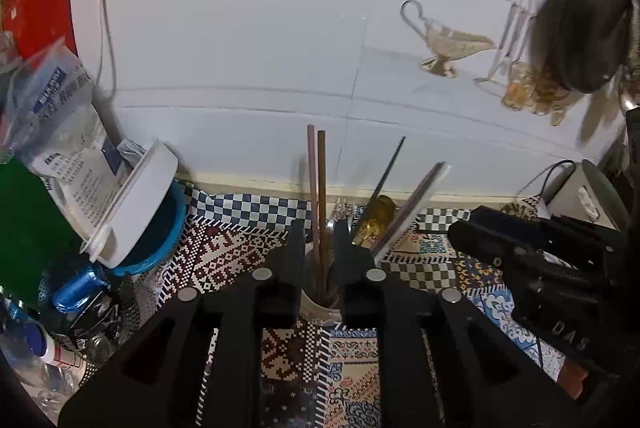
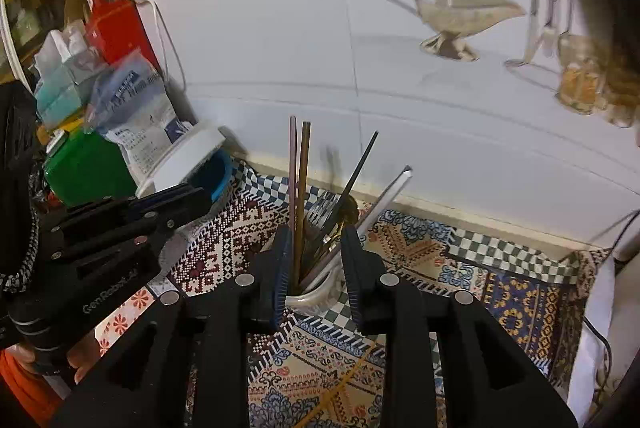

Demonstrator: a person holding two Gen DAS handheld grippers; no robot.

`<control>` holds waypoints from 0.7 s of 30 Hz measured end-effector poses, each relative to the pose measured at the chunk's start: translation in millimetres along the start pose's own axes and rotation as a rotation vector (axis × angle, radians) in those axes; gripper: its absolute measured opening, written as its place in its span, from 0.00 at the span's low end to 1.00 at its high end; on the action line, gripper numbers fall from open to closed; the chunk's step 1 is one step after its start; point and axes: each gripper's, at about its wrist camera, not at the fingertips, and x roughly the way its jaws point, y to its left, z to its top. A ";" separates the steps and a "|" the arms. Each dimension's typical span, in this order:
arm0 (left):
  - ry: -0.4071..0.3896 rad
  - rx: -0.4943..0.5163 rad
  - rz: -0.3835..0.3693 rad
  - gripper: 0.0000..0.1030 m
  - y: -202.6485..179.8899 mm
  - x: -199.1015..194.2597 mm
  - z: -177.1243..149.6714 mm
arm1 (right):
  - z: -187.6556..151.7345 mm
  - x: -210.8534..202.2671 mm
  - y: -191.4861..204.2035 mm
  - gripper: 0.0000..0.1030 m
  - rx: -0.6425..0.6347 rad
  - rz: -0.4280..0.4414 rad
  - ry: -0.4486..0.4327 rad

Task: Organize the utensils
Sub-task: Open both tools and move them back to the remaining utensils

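You are pointing both tools at the cup (image 2: 316,292), and the sticks (image 2: 300,196), fork (image 2: 320,212) and knife (image 2: 384,204) are already standing inside. Your left tool (image 1: 319,248) and right tool (image 2: 316,260) are sitting partly wide around the cup; I cannot tell if they are squeezing it.

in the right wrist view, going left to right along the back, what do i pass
red bag → green box → white lid → cup of utensils, between the right gripper jaws → metal lamp-shaped gravy boat → amber glass jar

"GenRobot.AI" on left tongs (image 2: 196,200); "DAS" on right tongs (image 1: 460,232)
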 end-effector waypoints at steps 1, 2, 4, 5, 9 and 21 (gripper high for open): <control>-0.006 0.005 0.000 0.17 -1.4 -5.4 -1.1 | -1.2 -5.9 -0.4 0.24 0.002 -0.004 -0.009; -0.011 0.010 -0.001 0.19 -2.7 -10.1 -2.1 | -2.6 -9.3 -0.5 0.25 0.004 -0.008 -0.014; -0.022 0.029 0.001 0.22 -6.4 -21.1 -4.2 | -6.6 -19.0 -2.3 0.26 0.011 -0.020 -0.027; -0.023 0.037 0.003 0.25 -7.6 -23.8 -5.7 | -9.0 -23.0 -3.0 0.27 0.017 -0.028 -0.031; -0.032 0.067 0.012 0.38 -14.8 -37.2 -16.5 | -18.1 -32.6 -9.0 0.31 0.049 -0.059 -0.031; 0.147 0.079 -0.013 0.40 -26.4 -2.5 -82.4 | -104.4 3.0 -47.6 0.32 0.195 -0.153 0.176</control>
